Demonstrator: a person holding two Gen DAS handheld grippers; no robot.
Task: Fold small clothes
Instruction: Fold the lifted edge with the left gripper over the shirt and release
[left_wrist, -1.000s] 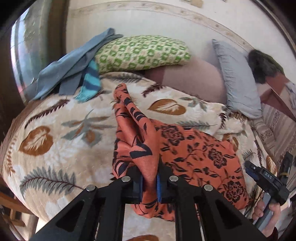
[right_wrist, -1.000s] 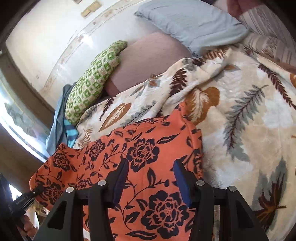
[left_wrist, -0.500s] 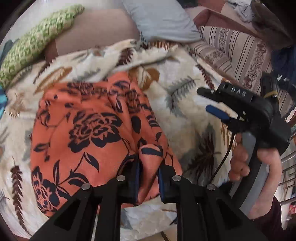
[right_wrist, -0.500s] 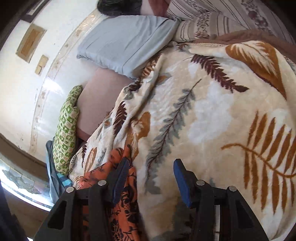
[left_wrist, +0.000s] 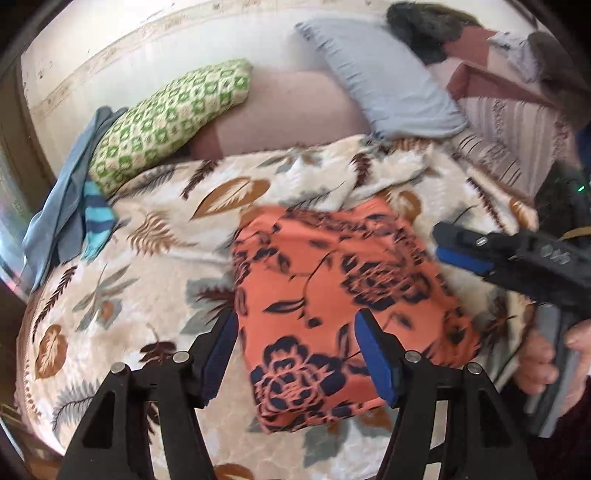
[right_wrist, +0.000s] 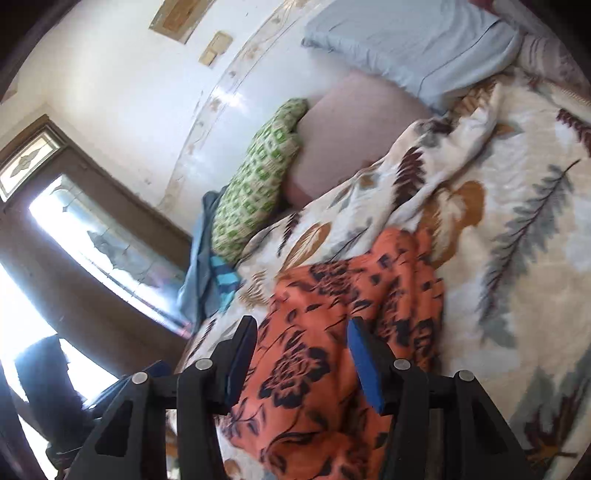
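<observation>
Released a moment ago, the orange floral garment (left_wrist: 332, 295) lies folded near the bed's front edge; I see my left tool (left_wrist: 295, 354) and right tool (right_wrist: 301, 360) both spread wide, gripping nothing.

Both hand-held grippers, left (left_wrist: 293, 354) and right (right_wrist: 301, 360), gape.

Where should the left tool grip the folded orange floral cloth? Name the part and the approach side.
Grip the near corner of the orange floral cloth, coming low from the near edge of the leaf-print blanket. The layers stack there into a thick, free edge, and the open left tool already straddles it.
</observation>
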